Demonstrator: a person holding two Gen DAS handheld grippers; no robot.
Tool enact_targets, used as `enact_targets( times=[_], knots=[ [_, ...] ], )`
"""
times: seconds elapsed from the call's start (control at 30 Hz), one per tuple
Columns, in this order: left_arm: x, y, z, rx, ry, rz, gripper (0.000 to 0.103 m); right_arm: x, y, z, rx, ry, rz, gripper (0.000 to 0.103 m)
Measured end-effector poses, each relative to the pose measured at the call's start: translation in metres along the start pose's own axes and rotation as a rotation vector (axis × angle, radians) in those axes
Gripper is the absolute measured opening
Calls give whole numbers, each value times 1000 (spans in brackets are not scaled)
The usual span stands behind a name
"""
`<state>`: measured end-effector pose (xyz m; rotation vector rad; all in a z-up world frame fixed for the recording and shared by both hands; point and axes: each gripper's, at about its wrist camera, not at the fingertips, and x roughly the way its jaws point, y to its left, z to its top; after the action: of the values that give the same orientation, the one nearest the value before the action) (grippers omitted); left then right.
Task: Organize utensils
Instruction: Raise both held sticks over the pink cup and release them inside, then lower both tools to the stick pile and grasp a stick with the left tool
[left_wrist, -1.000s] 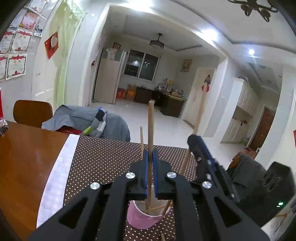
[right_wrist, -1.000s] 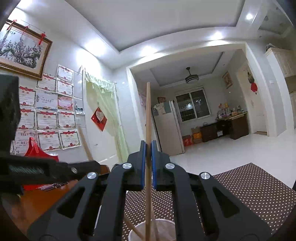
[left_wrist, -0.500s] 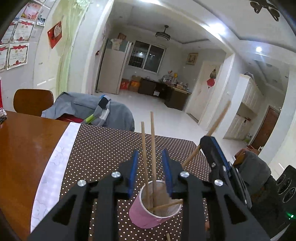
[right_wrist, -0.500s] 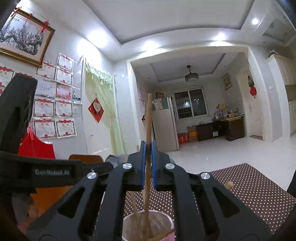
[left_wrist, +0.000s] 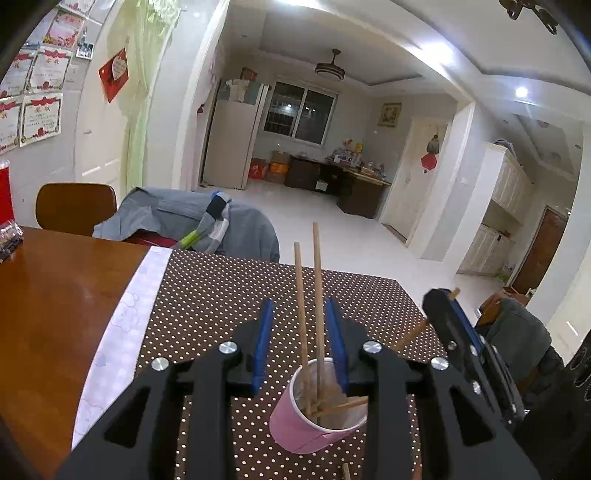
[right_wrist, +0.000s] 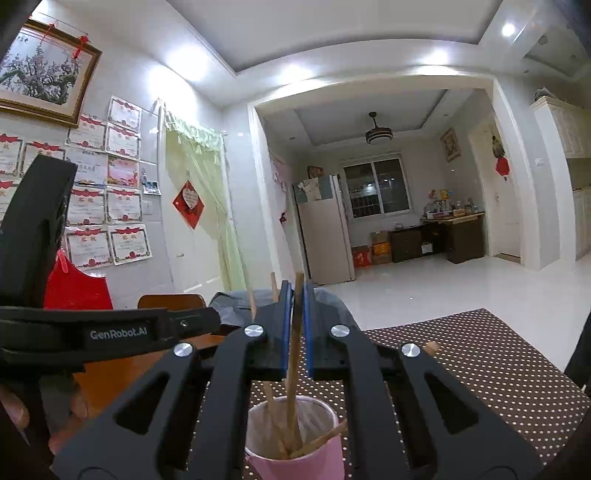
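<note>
A pink paper cup (left_wrist: 314, 424) stands on the brown dotted mat (left_wrist: 207, 295) and holds several wooden chopsticks. Two chopsticks (left_wrist: 317, 288) stand upright in it between the blades of my left gripper (left_wrist: 300, 345), which is open and holds nothing. My right gripper (right_wrist: 294, 325) is just above the cup (right_wrist: 295, 454). It stands narrowly open around one chopstick (right_wrist: 294, 354) whose lower end rests in the cup. In the left wrist view the right gripper (left_wrist: 454, 325) shows at the right with that chopstick leaning from cup to jaws.
The mat lies on a wooden table (left_wrist: 48, 302) with a white strip (left_wrist: 122, 328) along its left edge. A chair draped with grey clothes (left_wrist: 192, 221) stands at the far side. A loose chopstick end (left_wrist: 345, 470) lies on the mat near the cup.
My left gripper opened and let its chopstick drop into the cup. My right gripper lowered its chopstick into the cup and its jaws have parted slightly.
</note>
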<state>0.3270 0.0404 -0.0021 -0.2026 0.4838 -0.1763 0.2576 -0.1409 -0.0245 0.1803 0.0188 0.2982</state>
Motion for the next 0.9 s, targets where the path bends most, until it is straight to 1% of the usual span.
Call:
enact_targets(
  times=[0.07,0.1,0.13,0.17,0.2,0.23,0.3,0.37,0.43,0.47,0.5,0.53,0.6,0.73,0.8,0.9],
  knots=[
    [-5,-3,-1,9,-16,17,34,-4,0,1,-1,3,-19,11],
    [-8,-4,-2,14,-20,19,34,-7,-1,1,-1,7,-25,19],
    [-11,-6,-3,15,-19,15,34,-11,-1,1,-4,10,-30,29],
    [-14,-7,-5,14,-20,8,34,-14,-1,0,-8,10,-34,35],
    [-18,-8,-8,14,-21,5,34,-19,0,1,-15,10,-40,44],
    [-22,-10,-10,17,-21,6,35,-24,1,3,-22,9,-47,45],
    [-30,-13,-13,30,-21,11,39,-32,2,6,-27,15,-58,45],
    [-42,-16,-16,40,-31,22,39,-41,3,11,-24,16,-61,46],
    [-58,-18,-19,45,-49,20,39,-50,6,17,-26,17,-67,52],
    [-66,-20,-19,48,-57,21,42,-57,7,20,-29,15,-67,52],
    [-77,-21,-21,52,-70,27,49,-63,9,24,-34,12,-68,52],
    [-84,-23,-21,56,-82,34,51,-68,10,25,-37,11,-69,53],
    [-103,-27,-26,70,-105,44,52,-81,13,30,-37,12,-76,54],
    [-132,-32,-35,83,-111,48,52,-105,19,35,-41,30,-80,56],
    [-143,-34,-42,89,-106,55,52,-114,22,35,-45,41,-82,57],
    [-154,-35,-53,93,-87,53,52,-131,26,30,-46,83,-73,58]
  ],
)
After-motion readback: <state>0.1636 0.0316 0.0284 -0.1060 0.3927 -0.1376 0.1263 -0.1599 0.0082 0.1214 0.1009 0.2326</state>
